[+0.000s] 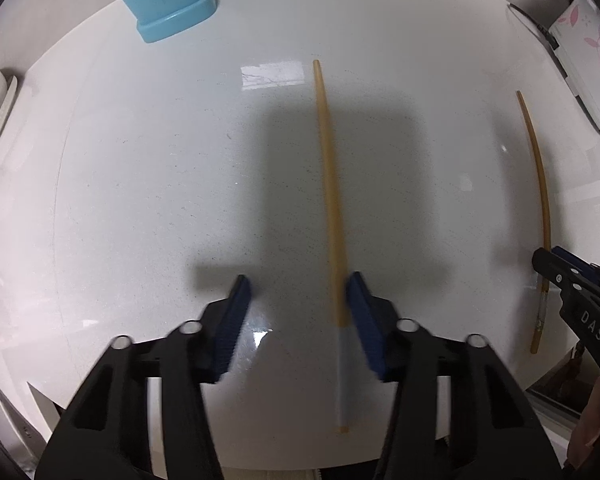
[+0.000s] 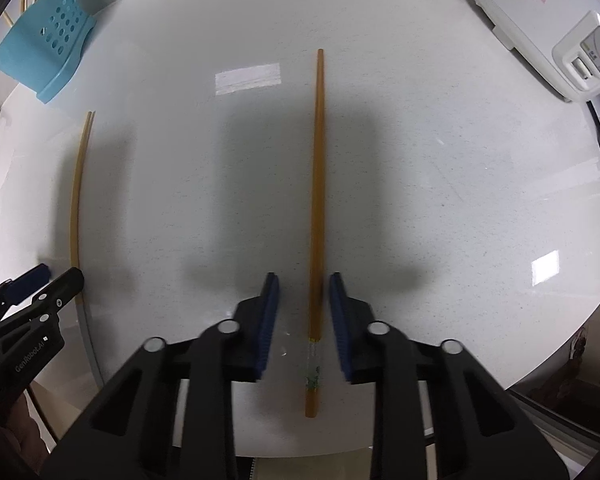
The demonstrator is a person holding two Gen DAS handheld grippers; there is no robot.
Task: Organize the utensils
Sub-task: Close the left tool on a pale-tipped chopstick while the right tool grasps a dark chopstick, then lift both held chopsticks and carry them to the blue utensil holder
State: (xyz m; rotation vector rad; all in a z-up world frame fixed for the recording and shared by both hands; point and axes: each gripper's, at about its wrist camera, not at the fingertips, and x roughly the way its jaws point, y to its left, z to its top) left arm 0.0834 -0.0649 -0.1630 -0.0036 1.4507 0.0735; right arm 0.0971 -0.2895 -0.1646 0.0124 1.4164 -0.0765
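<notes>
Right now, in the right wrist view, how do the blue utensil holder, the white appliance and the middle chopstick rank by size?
1. White appliance, partly cropped.
2. Blue utensil holder.
3. Middle chopstick: longest but thinnest.

white countertop (image 2: 440,208), floral white appliance (image 2: 540,20)

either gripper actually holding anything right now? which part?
Nothing gripped. Left gripper straddles a chopstick near its thick end, only one pad beside it. Right gripper straddles the other chopstick, also near the thick end, with gaps on both sides.
</notes>
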